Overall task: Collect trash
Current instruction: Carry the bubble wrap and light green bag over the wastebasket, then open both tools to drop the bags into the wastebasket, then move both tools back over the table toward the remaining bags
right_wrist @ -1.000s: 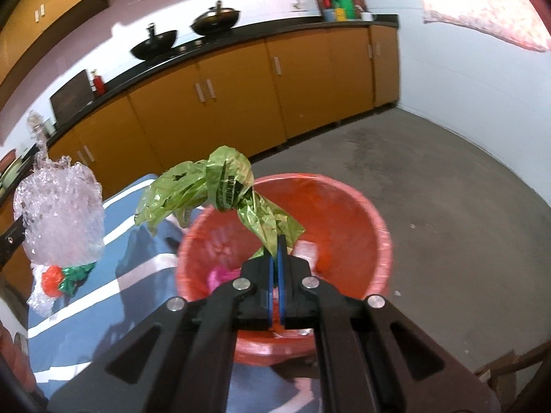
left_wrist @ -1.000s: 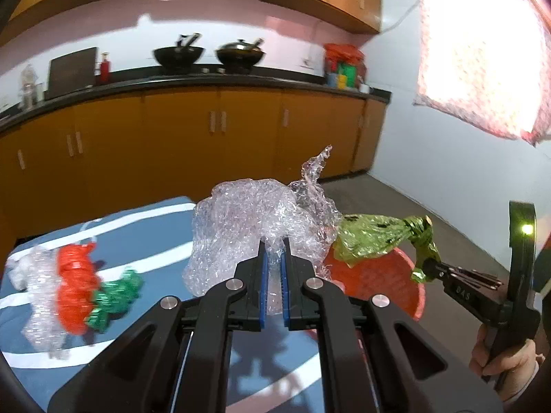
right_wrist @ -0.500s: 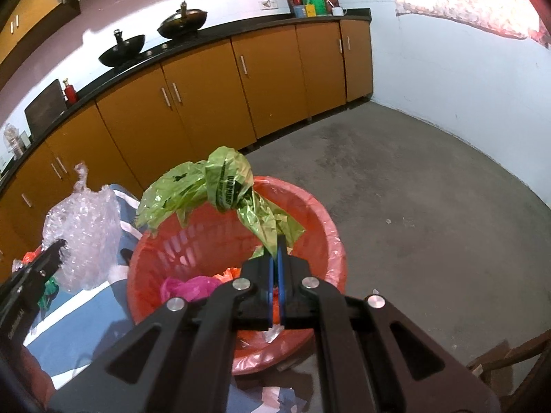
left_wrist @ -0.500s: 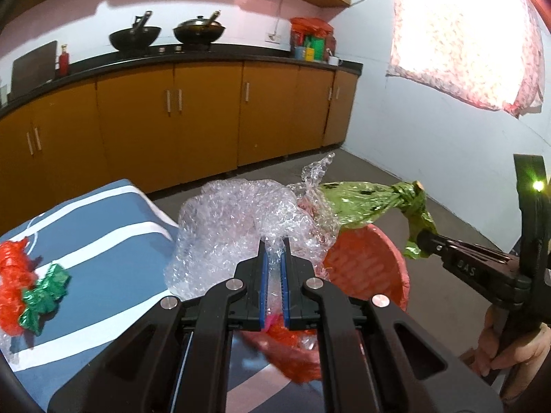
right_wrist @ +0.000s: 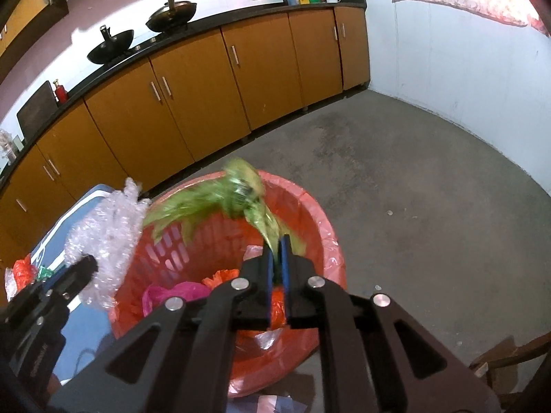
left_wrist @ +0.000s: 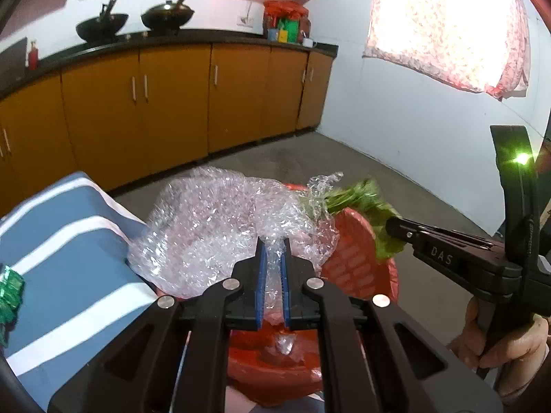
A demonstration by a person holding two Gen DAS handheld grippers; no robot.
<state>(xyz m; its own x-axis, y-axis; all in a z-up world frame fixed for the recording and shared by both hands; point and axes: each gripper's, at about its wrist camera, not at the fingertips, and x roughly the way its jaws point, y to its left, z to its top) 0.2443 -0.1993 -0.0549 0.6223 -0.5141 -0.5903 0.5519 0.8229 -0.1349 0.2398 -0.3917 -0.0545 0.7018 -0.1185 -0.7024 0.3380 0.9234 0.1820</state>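
Note:
My left gripper point(left_wrist: 273, 251) is shut on a wad of clear bubble wrap point(left_wrist: 220, 227) and holds it over the near rim of the red basket point(left_wrist: 358, 258). My right gripper point(right_wrist: 279, 244) is slightly parted around a green plastic wrapper point(right_wrist: 227, 199), which hangs blurred over the red basket point(right_wrist: 323, 227). The basket holds pink and orange scraps point(right_wrist: 186, 290). The bubble wrap point(right_wrist: 106, 227) and left gripper point(right_wrist: 87, 266) also show at the left of the right wrist view. The right gripper point(left_wrist: 391, 225) shows at the right in the left wrist view with the green wrapper point(left_wrist: 365, 199).
A blue table with white stripes point(left_wrist: 69, 241) lies left of the basket, with green foil point(left_wrist: 8, 292) and red scraps point(right_wrist: 22, 272) on it. Orange cabinets point(right_wrist: 206, 86) line the back wall. Grey concrete floor point(right_wrist: 430, 189) spreads to the right.
Both grippers have moved right and down over the basket. The right jaws have parted slightly and the green wrapper is swinging, blurred. The left gripper still holds the bubble wrap.

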